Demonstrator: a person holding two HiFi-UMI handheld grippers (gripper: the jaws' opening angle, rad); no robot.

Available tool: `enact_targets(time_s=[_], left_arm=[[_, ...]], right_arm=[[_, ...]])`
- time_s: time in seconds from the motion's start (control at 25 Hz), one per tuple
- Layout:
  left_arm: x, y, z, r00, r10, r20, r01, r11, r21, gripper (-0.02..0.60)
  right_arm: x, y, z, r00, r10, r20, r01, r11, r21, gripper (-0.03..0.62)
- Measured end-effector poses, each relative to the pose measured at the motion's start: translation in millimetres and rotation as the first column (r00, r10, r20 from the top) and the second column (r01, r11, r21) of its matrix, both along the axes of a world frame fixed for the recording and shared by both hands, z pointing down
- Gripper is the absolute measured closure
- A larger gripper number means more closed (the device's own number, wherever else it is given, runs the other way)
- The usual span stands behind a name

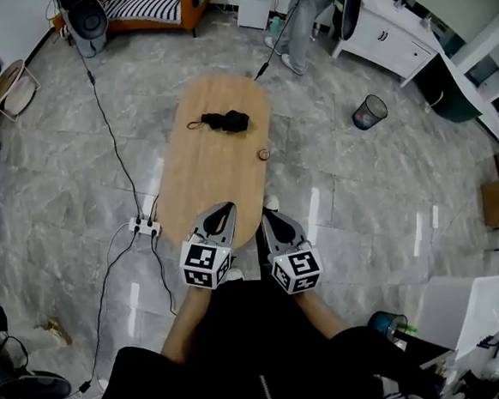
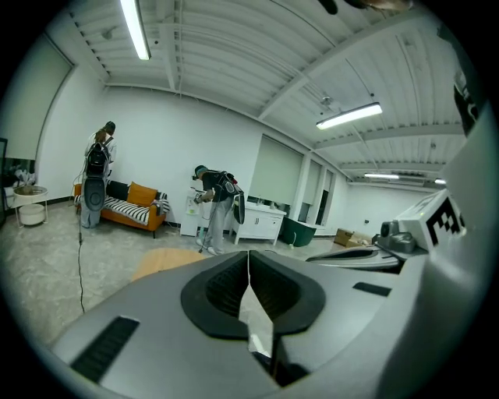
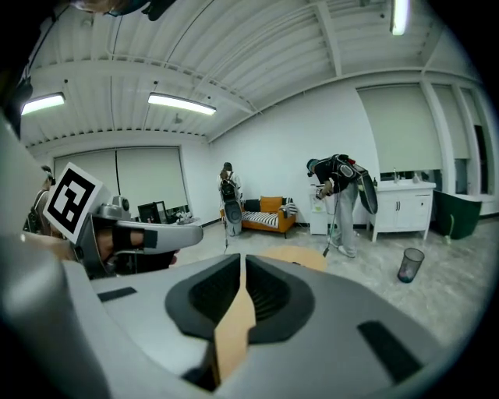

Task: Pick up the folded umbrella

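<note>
Head view first: an oval wooden table stands on the marble floor, and the folded umbrella lies on its far half. It is black, collapsed into a short rumpled bundle, with a thin strap loop trailing off its left end. A small ring sits near the table's right edge. At the near end, the left gripper and the right gripper hover side by side, both pointing up the table towards the umbrella, well apart from it. Only this view shows the umbrella at all.

Over to the left gripper view: its jaws are pressed together with nothing between them. Beyond the tips there is a tan sliver of tabletop, an orange sofa and a person bending by a white cabinet.

Right gripper view now: its jaws are clenched tight too, empty, with the table's far end just past them. This view adds a wastebasket on the floor to the right.
</note>
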State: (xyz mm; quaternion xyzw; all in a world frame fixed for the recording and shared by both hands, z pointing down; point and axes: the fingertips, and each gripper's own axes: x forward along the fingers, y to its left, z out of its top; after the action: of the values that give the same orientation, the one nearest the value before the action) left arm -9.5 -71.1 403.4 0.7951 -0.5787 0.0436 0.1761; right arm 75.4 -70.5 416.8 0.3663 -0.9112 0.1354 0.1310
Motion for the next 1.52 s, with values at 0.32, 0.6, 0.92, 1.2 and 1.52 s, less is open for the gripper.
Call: enact_targets(time_s=[0.32, 0.6, 0.92, 1.2, 1.52], left_arm=[[-28.5, -39.5, 0.6, 0.995, -0.096, 0.017, 0.096, 0.995, 0.005, 0.566], [-57.7, -82.8, 10.8, 0.976, -0.219, 0.018, 0.219, 0.974, -0.050, 0.566], [-80.7, -145.7, 25.2, 0.945, -0.328, 0.006, 0.325, 0.936, -0.132, 0.566], [-91.6, -193.4, 37.5, 0.922, -0.386, 0.006, 0.380, 0.906, -0.188, 0.566], [-100.6, -227.8, 46.8, 0.914, -0.405, 0.002, 0.395, 0.890, -0.229, 0.566]], right_arm=[[-46.4, -43.6, 2.8, 0.990, -0.135, 0.033, 0.135, 0.991, 0.008, 0.579], [-80.4, -90.2, -3.1, 0.955, -0.295, 0.024, 0.295, 0.955, -0.004, 0.570], [-113.3, -166.3, -0.2, 0.913, -0.407, 0.020, 0.407, 0.913, -0.035, 0.533], [-130.7, -236.7, 3.5, 0.887, -0.462, 0.003, 0.462, 0.886, -0.036, 0.500], [-152.5, -301.0, 6.3, 0.869, -0.487, -0.084, 0.492, 0.870, 0.042, 0.430]])
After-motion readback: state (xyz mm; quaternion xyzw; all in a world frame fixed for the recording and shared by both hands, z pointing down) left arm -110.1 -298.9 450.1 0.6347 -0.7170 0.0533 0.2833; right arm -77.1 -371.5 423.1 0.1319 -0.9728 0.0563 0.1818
